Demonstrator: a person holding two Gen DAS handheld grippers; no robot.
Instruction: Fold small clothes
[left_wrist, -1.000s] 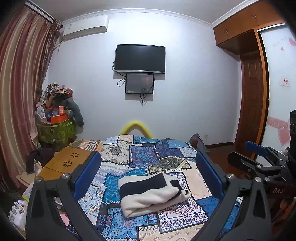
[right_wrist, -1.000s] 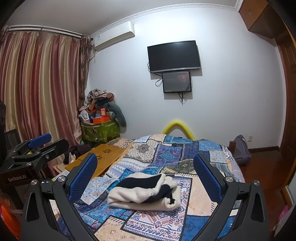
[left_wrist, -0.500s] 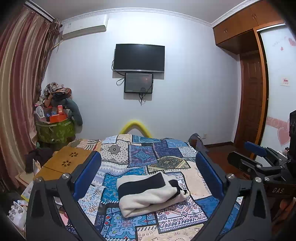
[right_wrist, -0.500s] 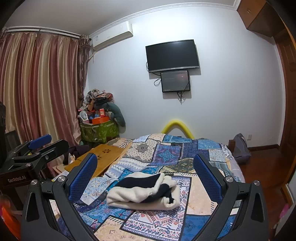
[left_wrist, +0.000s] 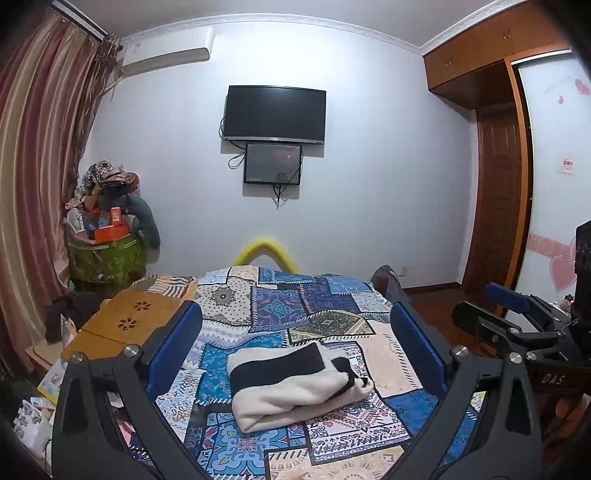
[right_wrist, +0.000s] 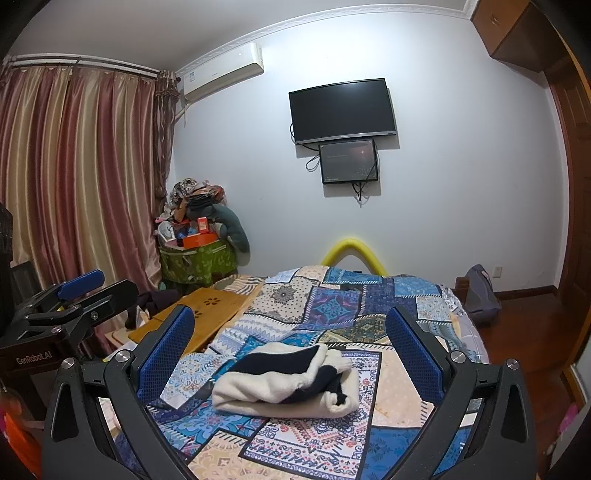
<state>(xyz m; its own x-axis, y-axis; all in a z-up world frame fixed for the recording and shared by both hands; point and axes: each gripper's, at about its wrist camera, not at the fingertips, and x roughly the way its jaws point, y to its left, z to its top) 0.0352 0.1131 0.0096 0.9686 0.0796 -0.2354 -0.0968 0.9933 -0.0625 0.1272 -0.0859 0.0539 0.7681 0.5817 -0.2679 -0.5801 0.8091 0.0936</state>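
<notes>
A cream and black garment (left_wrist: 295, 384) lies folded in a compact bundle on the patchwork bedspread (left_wrist: 295, 302). It also shows in the right wrist view (right_wrist: 288, 384). My left gripper (left_wrist: 295, 347) is open and empty, held above and behind the bundle. My right gripper (right_wrist: 290, 350) is open and empty, likewise back from the bundle. Each gripper shows at the edge of the other's view: the right one (left_wrist: 517, 317) and the left one (right_wrist: 74, 295).
A wooden lap table (left_wrist: 122, 325) lies at the bed's left edge. A green basket piled with things (left_wrist: 107, 254) stands in the corner by the curtains (right_wrist: 74, 184). A bag (right_wrist: 480, 295) sits on the floor right of the bed. A yellow foam arch (left_wrist: 266, 251) rises behind the bed.
Both views have shifted slightly; the garment sits a little lower and both grippers stay open. The bundle itself has not moved.
</notes>
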